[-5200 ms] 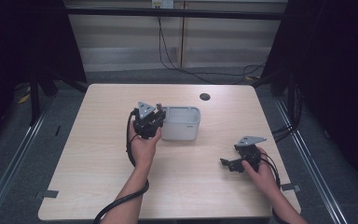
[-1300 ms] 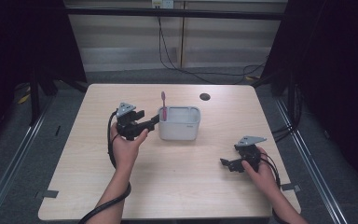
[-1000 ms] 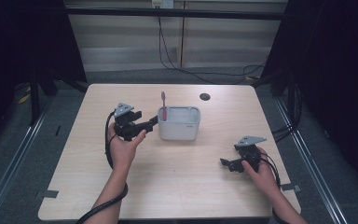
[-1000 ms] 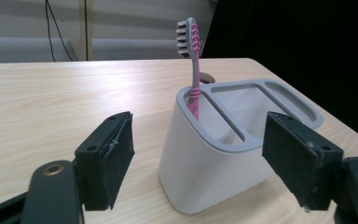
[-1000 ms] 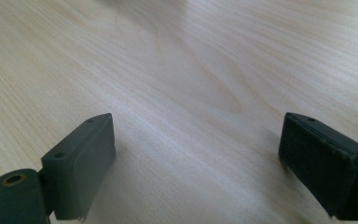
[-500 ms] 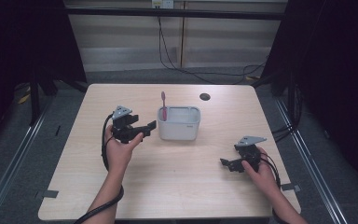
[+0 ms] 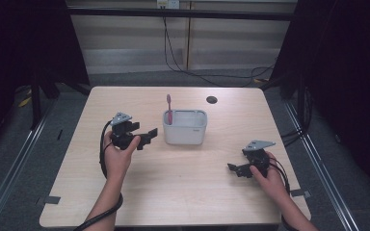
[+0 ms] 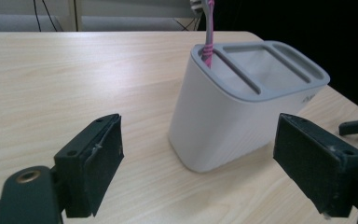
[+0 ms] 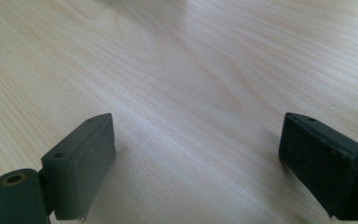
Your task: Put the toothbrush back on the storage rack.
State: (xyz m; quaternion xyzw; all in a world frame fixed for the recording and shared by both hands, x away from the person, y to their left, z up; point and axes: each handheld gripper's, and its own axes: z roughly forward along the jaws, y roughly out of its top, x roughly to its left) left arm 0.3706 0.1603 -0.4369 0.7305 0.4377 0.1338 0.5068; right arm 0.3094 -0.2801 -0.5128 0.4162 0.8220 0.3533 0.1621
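Moved back from the holder (image 7: 185, 127), left gripper (image 7: 147, 136) wide open, holding nothing. Brush (image 7: 169, 109) standing in the slot just ahead. Best to keep pulling away slowly. Right gripper (image 7: 235, 168) open too, empty, low on the counter (image 7: 183, 187).

Bare table (image 7: 183, 187) all round, the lone holder (image 7: 185, 129) mid-table.

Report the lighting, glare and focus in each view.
High view: table evenly lit, surroundings dark, gripper detail soft. Left gripper view: grey holder sharp, pink toothbrush top cut off, black beyond the table edge. Right gripper view: pale sheen on the wood, far grain blurred.
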